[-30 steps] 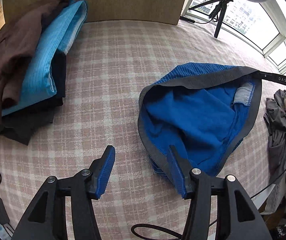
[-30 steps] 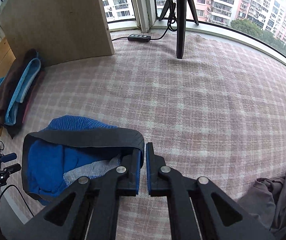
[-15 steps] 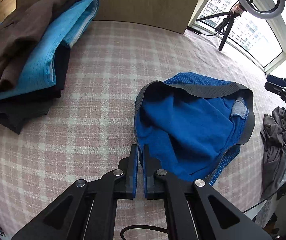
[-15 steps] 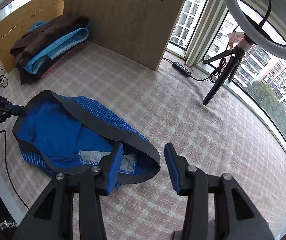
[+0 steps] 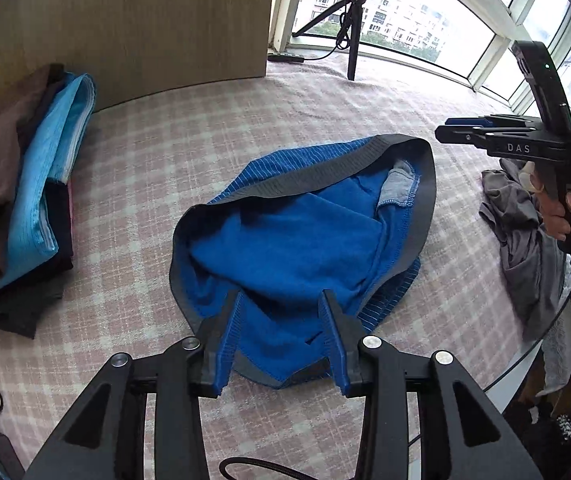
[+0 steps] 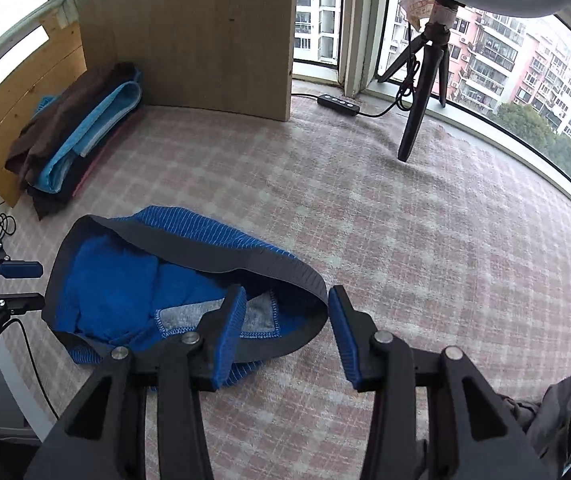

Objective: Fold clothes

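Both tongs, left and right, have black frames, silver screws and ribbed blue pads; "DAS" marks one.

Surface: pink plaid blanket, possibly covering a bed
Middle: blue garment, opened out, grey waistband up
Far left: stack of folded clothes
Right edge: crumpled grey garment
Far side: tripod, power strip

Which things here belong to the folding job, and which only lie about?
For the job: blue garment, folded stack, grey crumpled garment, left gripper, right gripper, both open.
Lying about: tripod, power strip, wooden board.
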A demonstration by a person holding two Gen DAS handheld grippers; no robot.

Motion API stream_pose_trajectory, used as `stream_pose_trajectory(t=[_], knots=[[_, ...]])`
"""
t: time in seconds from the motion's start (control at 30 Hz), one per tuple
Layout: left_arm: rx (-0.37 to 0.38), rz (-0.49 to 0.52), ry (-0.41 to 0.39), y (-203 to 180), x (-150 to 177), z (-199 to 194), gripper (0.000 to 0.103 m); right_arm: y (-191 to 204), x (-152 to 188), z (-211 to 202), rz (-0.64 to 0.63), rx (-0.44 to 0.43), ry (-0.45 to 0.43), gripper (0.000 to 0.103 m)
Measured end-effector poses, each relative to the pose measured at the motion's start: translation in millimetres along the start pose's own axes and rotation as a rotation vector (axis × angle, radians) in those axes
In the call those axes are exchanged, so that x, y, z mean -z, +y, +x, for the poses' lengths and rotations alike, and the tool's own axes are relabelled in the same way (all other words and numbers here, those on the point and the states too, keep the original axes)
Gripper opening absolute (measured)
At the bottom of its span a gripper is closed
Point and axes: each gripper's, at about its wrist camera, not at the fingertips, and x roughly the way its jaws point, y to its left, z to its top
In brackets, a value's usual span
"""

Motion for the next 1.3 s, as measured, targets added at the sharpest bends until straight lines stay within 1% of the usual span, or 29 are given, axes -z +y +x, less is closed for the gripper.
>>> stream_pose_trajectory(t=[0.07, 0.13, 0.17, 0.2, 0.23, 0.27, 0.37, 0.4, 0.43, 0.5, 0.6, 0.67, 0.77, 0.8, 0.83, 0.87, 0.9, 0.93, 1.03, 1.13, 1.23, 1.3], knots=[[0.048, 0.063, 0.008, -18.6, 6.2, -0.2, 0.038, 16.6, -10.1, 9.4, -0.14, -0.004, 0.025, 0.042], [0.055, 0.111, 0.028, -33.4, 11.2, 5.0, 0.04, 36.0, -19.1, 23.9, -0.274, -0.014, 0.073, 0.044], [0.058, 0.117, 0.035, -37.2, 11.5, 8.9, 0.04, 44.2, -22.4, 31.0, -0.328, -0.021, 0.095, 0.045], [0.06, 0.122, 0.043, -40.8, 11.7, 13.0, 0.04, 52.0, -24.3, 38.7, -0.378, -0.015, 0.114, 0.049], [0.063, 0.127, 0.05, -44.3, 11.8, 17.0, 0.04, 59.5, -25.3, 46.7, -0.426, -0.002, 0.133, 0.051], [0.065, 0.132, 0.058, -47.9, 12.0, 21.0, 0.039, 67.0, -26.3, 54.7, -0.473, 0.011, 0.152, 0.051], [0.097, 0.108, 0.064, -48.0, 10.5, 28.7, 0.034, 84.4, -26.5, 78.4, -0.59, 0.047, 0.206, 0.051], [0.105, 0.101, 0.065, -47.9, 10.7, 30.5, 0.027, 88.3, -24.6, 84.6, -0.62, 0.049, 0.224, 0.051], [0.1, 0.101, 0.069, -48.0, 11.5, 31.7, 0.016, 91.5, -21.1, 88.4, -0.651, 0.042, 0.244, 0.051], [0.089, 0.101, 0.075, -48.3, 13.3, 34.1, 0.006, 94.3, -13.0, 88.4, -0.704, 0.023, 0.266, 0.051], [0.092, 0.089, 0.066, -46.9, 16.8, 32.2, 0.001, 89.7, -7.0, 86.8, -0.751, 0.052, 0.254, 0.053], [0.091, 0.08, 0.06, -45.6, 18.9, 31.0, 0.001, 85.7, -8.6, 93.2, -0.754, 0.081, 0.253, 0.053], [0.09, 0.069, 0.054, -46.1, 20.3, 28.0, 0.001, 80.9, -20.5, 103.4, -0.678, 0.051, 0.259, 0.052], [0.09, 0.065, 0.052, -46.3, 20.7, 27.0, 0.001, 79.4, -24.5, 105.7, -0.649, 0.039, 0.259, 0.048], [0.086, 0.068, 0.049, -47.0, 21.2, 24.9, 0.001, 78.0, -28.4, 107.8, -0.62, 0.028, 0.259, 0.032], [0.078, 0.07, 0.043, -47.5, 21.6, 22.2, 0.001, 76.6, -32.3, 109.9, -0.591, 0.017, 0.258, 0.022], [0.072, 0.068, 0.036, -47.2, 22.0, 18.4, 0.001, 73.2, -36.7, 110.4, -0.543, -0.019, 0.264, 0.009], [0.071, 0.066, 0.029, -46.4, 22.1, 14.1, 0.001, 68.7, -41.4, 108.1, -0.488, -0.062, 0.26, 0.005], [0.037, 0.059, -0.023, -40.4, 21.0, -5.7, 0.001, 50.6, -56.3, 84.4, -0.35, -0.121, 0.167, 0.004], [-0.015, 0.06, -0.081, -26.3, 16.6, -34.7, 0.001, 15.1, -69.4, 51.1, -0.121, -0.177, 0.073, 0.003], [-0.083, 0.059, -0.156, -5.8, 8.4, -72.7, 0.001, -25.1, -72.7, -0.9, 0.093, -0.177, -0.072, 0.003], [-0.115, 0.055, -0.229, 8.9, 3.1, -105.0, 0.001, -54.8, -63.4, -38.1, 0.254, -0.189, -0.154, 0.003]])
